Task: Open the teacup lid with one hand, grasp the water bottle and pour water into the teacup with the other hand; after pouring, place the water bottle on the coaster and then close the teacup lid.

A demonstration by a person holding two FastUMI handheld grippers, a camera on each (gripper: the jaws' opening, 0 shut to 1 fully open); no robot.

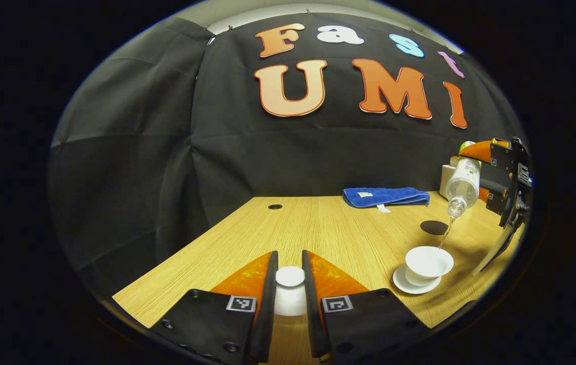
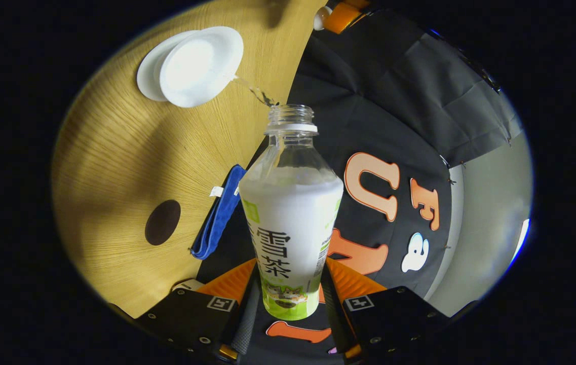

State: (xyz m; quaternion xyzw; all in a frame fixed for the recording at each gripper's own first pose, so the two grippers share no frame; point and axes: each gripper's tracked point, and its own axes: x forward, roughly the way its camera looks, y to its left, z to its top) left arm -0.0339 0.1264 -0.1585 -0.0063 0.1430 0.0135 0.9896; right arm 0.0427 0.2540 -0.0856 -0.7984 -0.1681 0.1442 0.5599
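Note:
My left gripper (image 1: 289,291) is shut on the white teacup lid (image 1: 290,291), held just above the wooden table (image 1: 318,228). The uncovered white teacup (image 1: 427,264) stands on its saucer (image 1: 401,281) at the right. Above it, my right gripper (image 1: 495,177) holds the clear water bottle (image 1: 462,183) tilted mouth-down, and a thin stream of water falls into the cup. In the right gripper view, the right gripper (image 2: 288,304) is shut on the uncapped bottle (image 2: 290,213), whose mouth points toward the teacup (image 2: 199,66). The round dark coaster (image 1: 433,227) (image 2: 162,222) lies bare behind the cup.
A folded blue cloth (image 1: 385,196) (image 2: 219,215) lies at the back of the table near the wall. A small dark hole (image 1: 275,207) is set in the tabletop at the far left. A pale box (image 1: 447,180) stands behind the bottle.

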